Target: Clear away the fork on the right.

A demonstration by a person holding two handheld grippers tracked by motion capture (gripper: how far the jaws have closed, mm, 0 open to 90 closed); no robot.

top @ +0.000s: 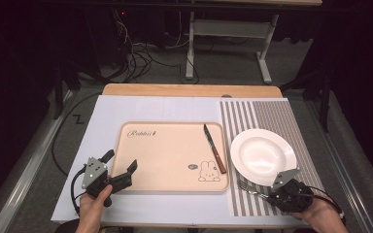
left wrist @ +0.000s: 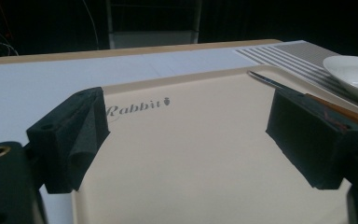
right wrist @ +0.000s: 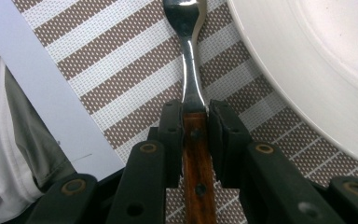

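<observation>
**Right gripper view: fork caught by its wooden handle**

Right gripper view, nearest: right gripper (right wrist: 196,123) with fingers (right wrist: 171,135) pinched tight on the brown handle of the fork (right wrist: 192,70). Fork lying flat on the striped mat (right wrist: 121,70), just beside the white plate (right wrist: 317,65). Probably light and stiff; shiny metal neck likely slippery, so wood the better spot to hold. Plate easy to chip if bumped.

Farther off: left gripper (top: 121,167) by the tray (top: 170,155), fingers wide apart, holding nothing. Knife (top: 214,148) resting on the tray.
</observation>
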